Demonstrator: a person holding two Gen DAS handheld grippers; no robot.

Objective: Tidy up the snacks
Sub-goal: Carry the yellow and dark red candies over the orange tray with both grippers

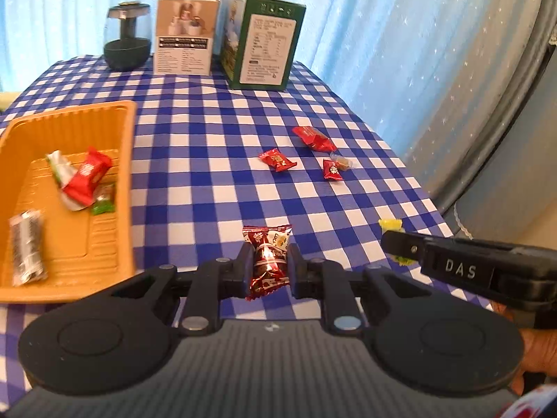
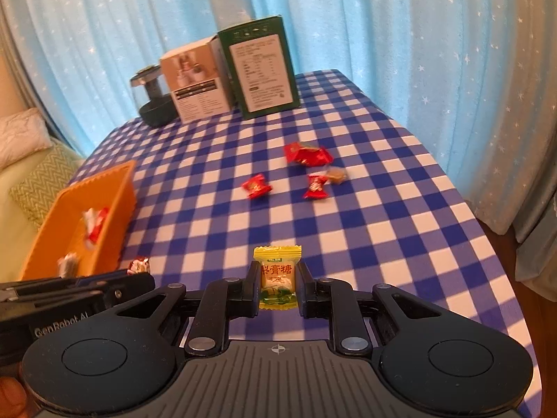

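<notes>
left gripper (image 1: 268,266): clamped on a dark red candy (image 1: 267,259), pads pressing its two sides; the shiny wrapper has white print and crimped ends sticking out above and below the fingers, over the table's near part.
right gripper (image 2: 278,284): closed on a yellow candy (image 2: 277,277) with red characters and a green picture low on the wrapper, held upright over the checked cloth.
orange tray (image 1: 115,139): left of the grippers on the blue and white tablecloth (image 1: 216,146); inside lie a red and white packet (image 1: 85,177), a small green sweet (image 1: 103,202) and a silver and black packet (image 1: 27,247), all blurred.
loose candies: mid table, well apart from the tray, a small red candy (image 1: 276,160), another red one (image 1: 332,170) touching a clear-wrapped brown sweet (image 1: 340,162), and a larger red packet (image 1: 313,137) just behind.
far edge: white box (image 1: 186,35), green box (image 1: 266,41) and a dark glass jar (image 1: 127,36) before the blue curtain (image 1: 383,17).
hard to make out: print on the boxes is too small to read; the tray's near corner is cut off in the left wrist view.
</notes>
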